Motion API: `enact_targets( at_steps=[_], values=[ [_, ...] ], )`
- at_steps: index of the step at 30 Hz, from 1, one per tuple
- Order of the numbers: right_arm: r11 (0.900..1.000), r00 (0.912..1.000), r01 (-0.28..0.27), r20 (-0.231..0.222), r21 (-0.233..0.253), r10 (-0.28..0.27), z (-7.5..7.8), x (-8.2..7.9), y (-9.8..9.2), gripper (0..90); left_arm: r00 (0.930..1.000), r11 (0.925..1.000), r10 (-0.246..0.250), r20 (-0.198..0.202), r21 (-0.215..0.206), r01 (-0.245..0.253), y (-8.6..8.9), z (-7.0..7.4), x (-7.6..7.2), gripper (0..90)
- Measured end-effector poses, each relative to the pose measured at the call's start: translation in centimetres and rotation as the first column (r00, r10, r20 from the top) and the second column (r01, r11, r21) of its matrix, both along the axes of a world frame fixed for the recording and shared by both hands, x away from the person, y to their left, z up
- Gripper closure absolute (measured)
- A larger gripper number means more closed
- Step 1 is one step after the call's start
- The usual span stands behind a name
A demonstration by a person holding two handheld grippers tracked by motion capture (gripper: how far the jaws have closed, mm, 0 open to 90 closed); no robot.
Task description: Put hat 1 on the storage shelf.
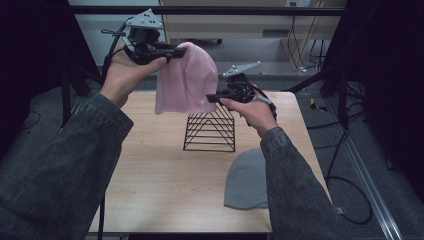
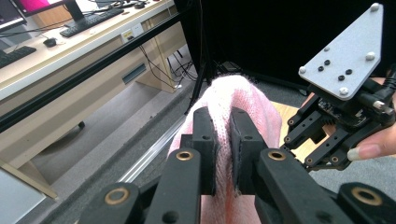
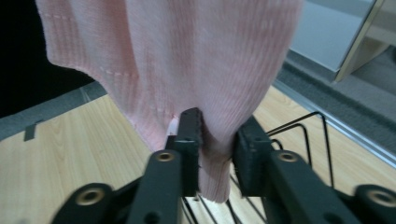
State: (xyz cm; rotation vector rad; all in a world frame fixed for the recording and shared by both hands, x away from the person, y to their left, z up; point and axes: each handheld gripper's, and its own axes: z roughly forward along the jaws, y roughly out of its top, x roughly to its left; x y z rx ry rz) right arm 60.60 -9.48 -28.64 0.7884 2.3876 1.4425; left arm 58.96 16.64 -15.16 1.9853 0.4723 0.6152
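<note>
Pink beanie (image 1: 186,80) held aloft between both grippers

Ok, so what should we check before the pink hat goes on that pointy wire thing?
1. Left gripper has the pink hat: ok, jaws shut on the knit near its top.
2. Right gripper has the hat: ok, the lower corner sits pinched between its jaws.
3. Hat is off the table: ok, it hangs in the air between both grippers.
4. Wire rack stands upright: ok, just below the hat.
5. Grey hat is out of the way: ok, flat on the table nearer the person.
6. Hat's opening is spread wide enough: cannot tell.
</note>
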Motion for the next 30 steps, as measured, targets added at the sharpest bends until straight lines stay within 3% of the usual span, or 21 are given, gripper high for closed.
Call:
enact_targets(
  at_steps=[6,12,20,30],
  values=[
    [0.999,0.9995,0.022,0.022,-0.032,-0.021,0.2,-0.1,-0.6,80.3,0.9998,1.0,-0.003,-0.019,-0.006,0.003,0.0,-0.6,0.9,81.9],
    [0.997,0.9978,0.057,0.037,-0.046,-0.055,0.5,-0.2,-1.5,80.5,0.9986,0.9986,-0.026,-0.045,-0.048,0.024,-0.2,-1.2,2.5,81.5],
    [0.993,0.9944,0.092,0.06,-0.079,-0.087,0.6,-0.6,-2.7,80.5,0.9976,0.9967,-0.055,-0.043,-0.062,0.053,-1.2,-1.7,3.4,81.1],
    [0.989,0.9909,0.123,0.065,-0.082,-0.117,0.0,-1.1,-3.5,80.6,0.9966,0.9961,-0.076,-0.03,-0.047,0.075,-2.4,-2.2,3.6,80.6]
  ],
)
